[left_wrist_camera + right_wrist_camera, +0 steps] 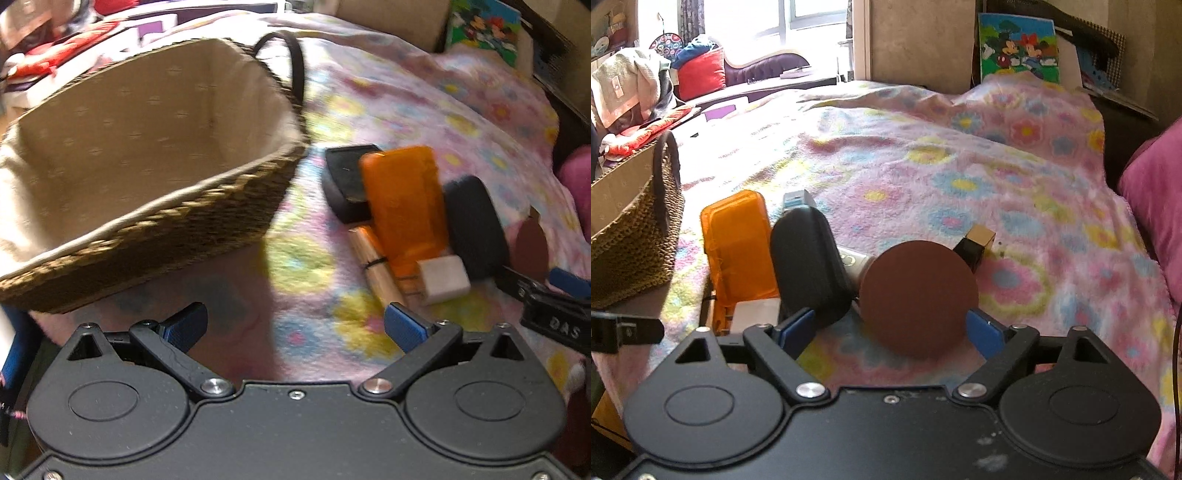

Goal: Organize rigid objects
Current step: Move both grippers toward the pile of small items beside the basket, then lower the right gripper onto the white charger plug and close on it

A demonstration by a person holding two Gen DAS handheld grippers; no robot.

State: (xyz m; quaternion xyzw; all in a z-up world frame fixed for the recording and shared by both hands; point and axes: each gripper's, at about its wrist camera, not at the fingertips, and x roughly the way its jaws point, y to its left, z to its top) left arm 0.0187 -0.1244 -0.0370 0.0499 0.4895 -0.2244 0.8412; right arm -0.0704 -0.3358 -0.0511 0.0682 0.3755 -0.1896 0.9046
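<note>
Left wrist view, far left: the lined wicker basket (pixel 147 147) stands on the flowered blanket (pixel 406 103) of the bed, its cloth interior showing nothing inside. Low in the frame, the left gripper (pixel 295 325) has its fingers spread wide with only blanket between them; it holds nothing. To its right lies the cluster of rigid objects: a black flat case (pixel 345 184), an orange box (pixel 402 206) with its long axis running away from the camera, a black oval case (pixel 476 229) just beside it, a white adapter (pixel 443 278) at the near end, and a bundled tan stick (pixel 373 262).

Right wrist view: the same orange box (pixel 738 251) and black oval case (pixel 809 266) sit left of centre, the basket (pixel 631 229) at the far left edge. Directly ahead, a brown round disc (pixel 918 295) lies between the fingers of the right gripper (pixel 892 332). The fingers stand fairly wide; the right one appears at or against the disc's edge, while the left one is clear of it and overlaps the black oval case. No firm grip is evident. A small dark gold-capped block (pixel 975 245) lies just behind the disc.

Judgement: the disc is the nearer target for the right hand, centred slightly right of the gap; the basket lies well to the left, nearer the left hand.
</note>
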